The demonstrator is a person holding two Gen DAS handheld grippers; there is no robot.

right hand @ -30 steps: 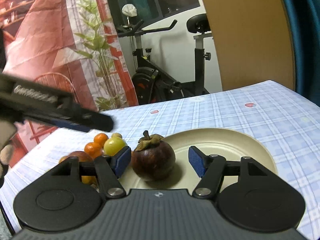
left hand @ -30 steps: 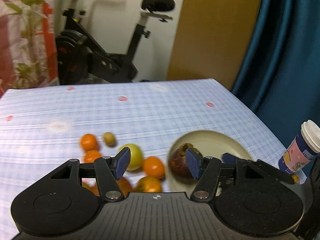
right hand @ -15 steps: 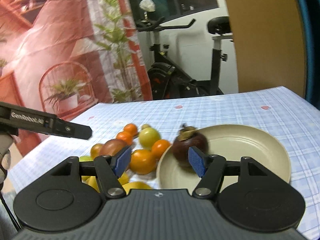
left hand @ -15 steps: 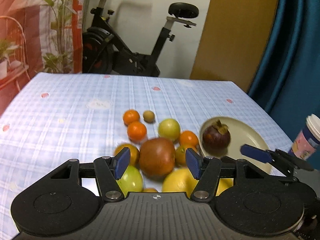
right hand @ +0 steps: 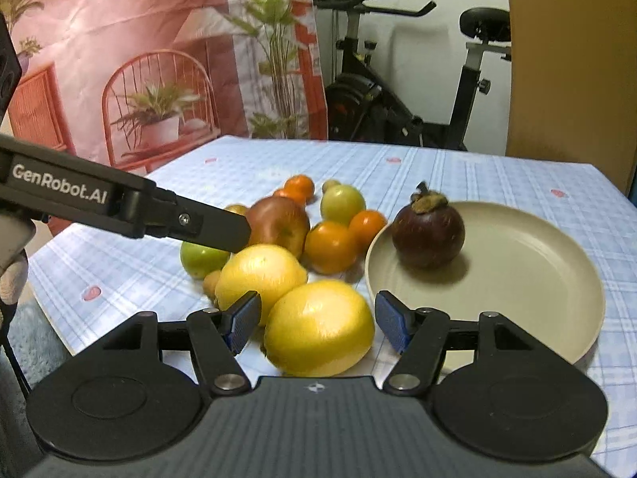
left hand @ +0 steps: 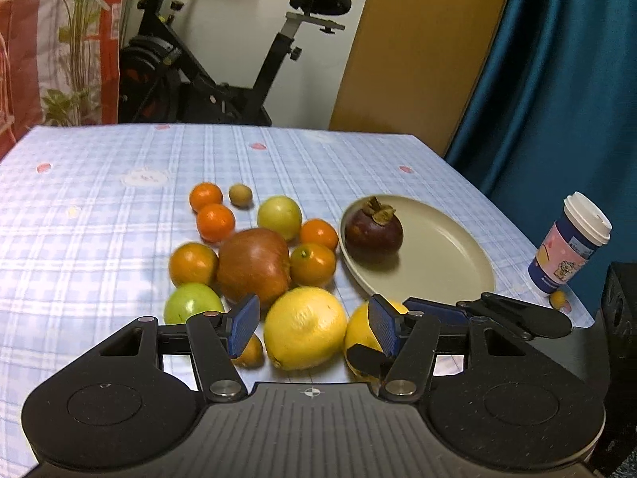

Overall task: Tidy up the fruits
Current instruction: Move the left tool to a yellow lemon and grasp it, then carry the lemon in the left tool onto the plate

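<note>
A: How are the two grippers being held?

B: The left gripper (left hand: 312,324) is being held with its jaws spread wide and nothing gripped; a lemon (left hand: 305,328) is being framed between the blue pads (left hand: 243,324), apart from both. The right gripper (right hand: 316,320) is likewise being held wide apart, and a second lemon (right hand: 318,333) is lying in its gap, with no pad contact that can be made out.

A: Where is the fruit being shown relative to the left gripper?

B: Ahead of the left gripper's pads, a red apple (left hand: 254,267) is being shown in the middle of a loose cluster on the checked tablecloth (left hand: 99,215). Oranges (left hand: 313,264) are being shown around it, a green fruit (left hand: 193,308) just ahead of the left pad, and a pale green fruit (left hand: 280,217) beyond the apple.

A: And the plate?

B: The beige plate (left hand: 450,255) is being shown ahead and to the right of the left gripper. A mangosteen (left hand: 373,231) is resting on its near-left part. A lidded paper cup (left hand: 569,249) is standing further right, well apart from the plate
</note>
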